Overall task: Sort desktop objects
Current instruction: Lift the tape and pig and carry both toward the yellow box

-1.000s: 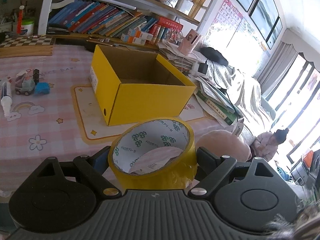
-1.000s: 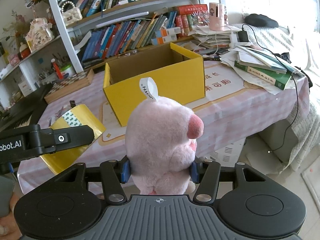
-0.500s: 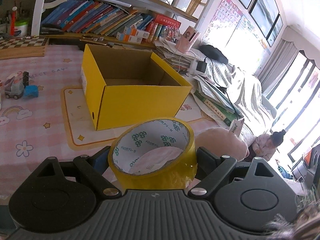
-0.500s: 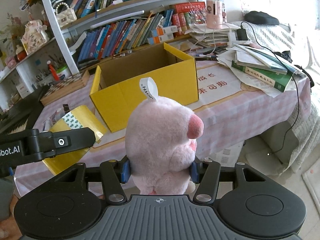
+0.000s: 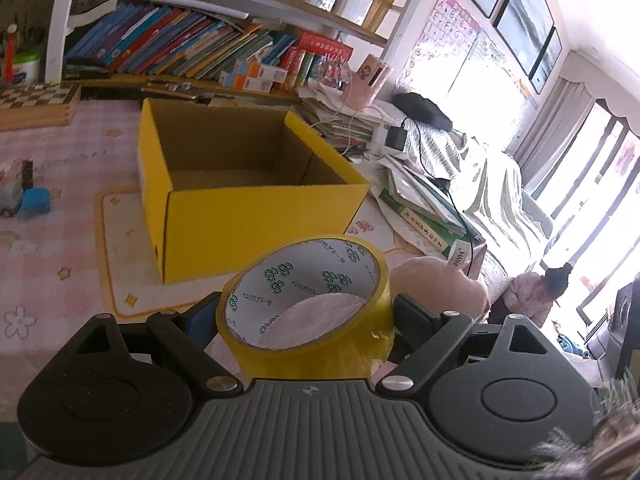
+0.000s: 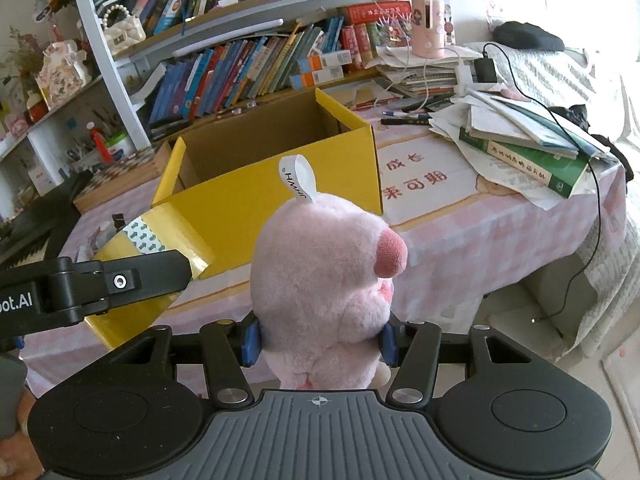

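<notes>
1. Two loads are in the air at once: the left tongs (image 5: 306,320) are clamped across a yellow tape roll (image 5: 308,304), and the right tongs (image 6: 320,338) are squeezing a pink plush (image 6: 326,280) at its lower body.
2. Both grips look solid. Blue pads press the roll's sides, and the plush bulges above its pads with its white tag (image 6: 298,178) standing up.
3. What's changed: the yellow box (image 5: 240,184) has grown in both views over the last second and slid toward the centre, so both hands have carried their loads closer to it across the bench (image 5: 60,240).
4. Neither grip has altered in that time; roll and plush sit between the pads just as they did.
5. From the right view, the left tongs and roll (image 6: 154,248) hang just beside the box's near left corner, still outside it.
6. The plush is short of the front wall too, over the bench edge.
7. The box stands open and looks empty, so I'd say this is the carry step, with the drop coming up.
8. Toy cars (image 5: 24,196) wait at the far left of the bench, so sorting is far from finished.
9. Next call: lift both loads over the rim before letting go, and keep the hands from crowding each other above the opening.
</notes>
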{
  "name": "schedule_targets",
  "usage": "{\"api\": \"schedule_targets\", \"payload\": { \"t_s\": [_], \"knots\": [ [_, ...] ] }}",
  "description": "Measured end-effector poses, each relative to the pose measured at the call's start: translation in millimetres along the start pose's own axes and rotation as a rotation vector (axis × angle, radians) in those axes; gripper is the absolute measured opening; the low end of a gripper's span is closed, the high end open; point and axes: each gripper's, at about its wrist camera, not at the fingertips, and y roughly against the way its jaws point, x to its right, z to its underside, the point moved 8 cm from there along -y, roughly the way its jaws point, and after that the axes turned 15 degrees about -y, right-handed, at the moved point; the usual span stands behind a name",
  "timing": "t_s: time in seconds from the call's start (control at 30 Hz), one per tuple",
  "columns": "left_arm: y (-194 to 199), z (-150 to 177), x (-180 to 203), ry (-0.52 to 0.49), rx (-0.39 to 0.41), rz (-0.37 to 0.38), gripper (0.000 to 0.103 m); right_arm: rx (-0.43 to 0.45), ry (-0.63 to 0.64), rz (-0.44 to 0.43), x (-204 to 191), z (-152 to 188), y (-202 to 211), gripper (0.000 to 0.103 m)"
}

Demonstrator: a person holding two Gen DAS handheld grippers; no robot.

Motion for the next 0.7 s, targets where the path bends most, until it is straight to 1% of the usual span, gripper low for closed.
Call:
{"api": "schedule_targets", "payload": {
  "t_s": [0.2,0.37,0.53,0.7],
  "knots": [
    [-3,-22,10,-0.05,0.048,-0.016,0.089,0.015,0.02,-0.03,2,-25,-5,0.055],
    [1,-50,13,-0.075,0.111,-0.032,0.089,0.037,0.064,-0.094,-10,-53,-4,0.055],
    [4,-79,6,-0.091,0.172,-0.078,0.089,0.064,0.139,-0.159,-26,-85,-9,0.055],
    [1,-106,-9,-0.109,0.208,-0.135,0.089,0.086,0.231,-0.211,-45,-114,-24,0.055]
  ]
}}
